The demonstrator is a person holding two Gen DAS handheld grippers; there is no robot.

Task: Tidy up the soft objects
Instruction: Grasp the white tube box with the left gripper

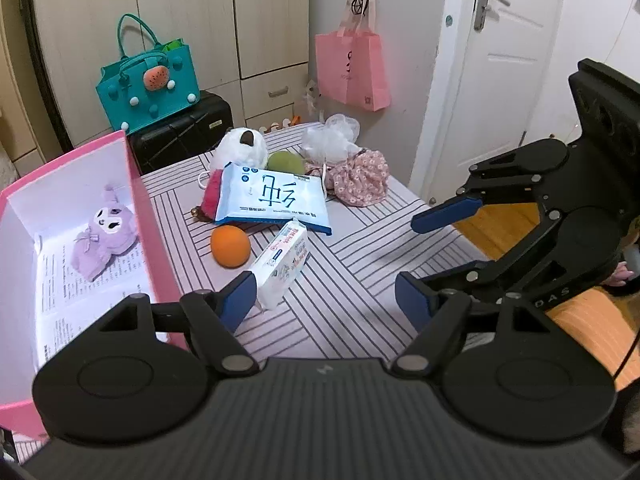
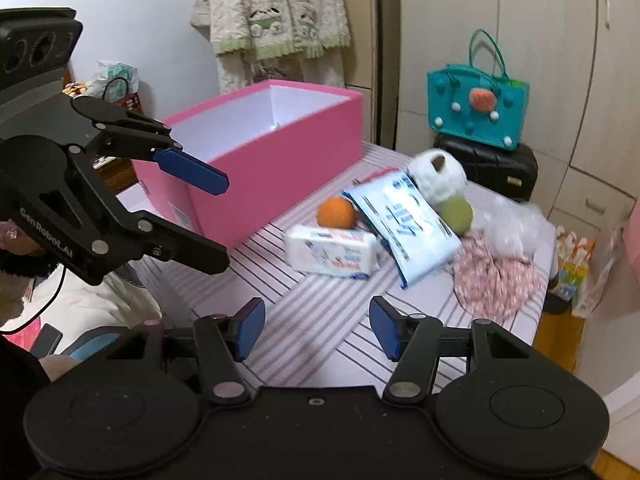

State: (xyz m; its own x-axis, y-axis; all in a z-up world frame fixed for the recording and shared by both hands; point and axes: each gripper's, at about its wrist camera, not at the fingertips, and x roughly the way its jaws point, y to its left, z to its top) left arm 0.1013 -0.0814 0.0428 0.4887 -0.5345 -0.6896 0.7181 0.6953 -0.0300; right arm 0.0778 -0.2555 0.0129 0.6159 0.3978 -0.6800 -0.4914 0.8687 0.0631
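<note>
Left wrist view: the left gripper hovers with fingers spread wide, holding nothing, over a striped table. Just ahead lie a white tissue pack, an orange ball and a blue wipes packet. The right gripper, also wide and empty, hangs alongside. A pink box holds a purple plush.

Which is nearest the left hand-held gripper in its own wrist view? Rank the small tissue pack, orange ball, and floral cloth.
From the left hand-held gripper:
1. Small tissue pack, just ahead of its left finger.
2. Orange ball, slightly beyond, to the left.
3. Floral cloth, far side, to the right.
</note>
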